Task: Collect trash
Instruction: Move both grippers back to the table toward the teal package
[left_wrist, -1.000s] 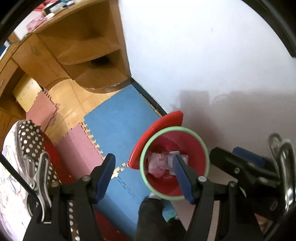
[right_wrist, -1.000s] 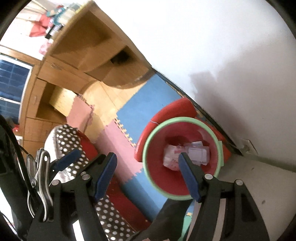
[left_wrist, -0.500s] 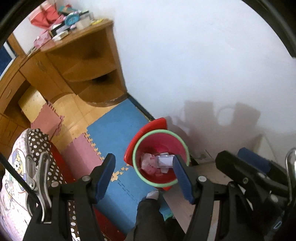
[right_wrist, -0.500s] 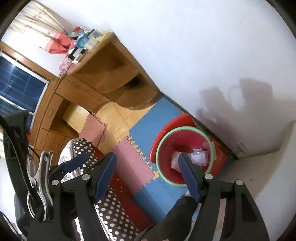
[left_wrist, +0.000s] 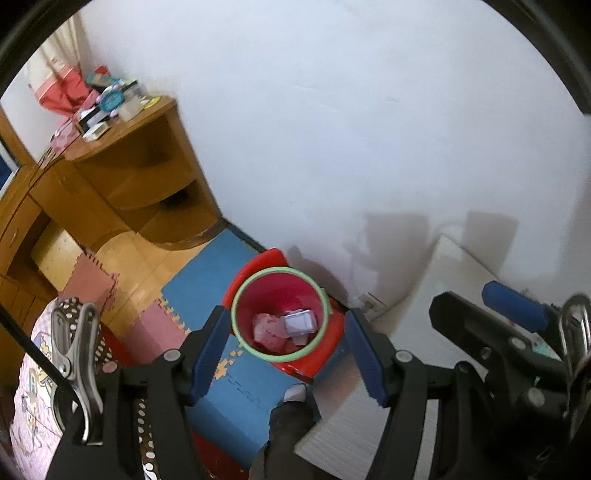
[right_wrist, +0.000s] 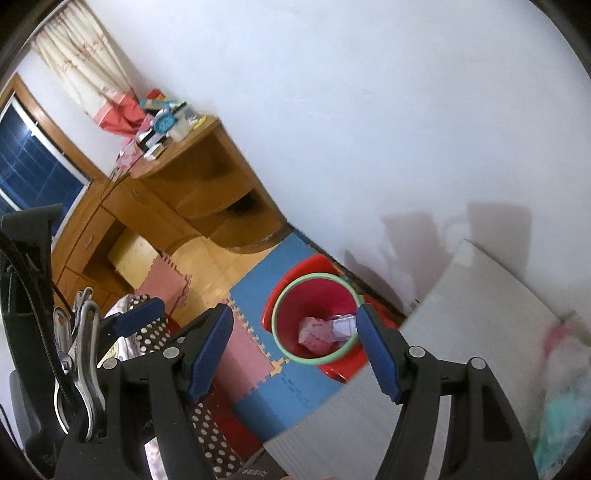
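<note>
Two grippers raised high over a bedroom floor, both empty. Far left, wooden corner shelf (left_wrist: 147, 177) against the wall, clutter on top, too blurred to sort out. Next along, foam floor mats (left_wrist: 207, 273) in blue and pink. Left gripper (left_wrist: 286, 354) parted wide, nothing between the blue pads, pointed steeply down. Framed between those pads but far below, red bin (left_wrist: 280, 314) with a pale green rim, standing on the blue mat close to the wall. Inside it, crumpled wrappers (left_wrist: 284, 326), pink and white, lying loose on the bottom. Same bin in the right wrist view, with the right gripper (right_wrist: 295, 356) likewise spread open and holding nothing. Further right, white tabletop (right_wrist: 461, 332), its edge near the bin; blurred pink and teal items (right_wrist: 565, 387) at its far right, possibly more trash, cannot say for sure. Probably very light, soft and crushable, thin film or paper, likely a little slick. Best taken at a bunched fold or raised crease rather than a flat face, pinched fully so a sliver does not slip free; no real risk of breakage, only of fluttering loose when carried.
</note>
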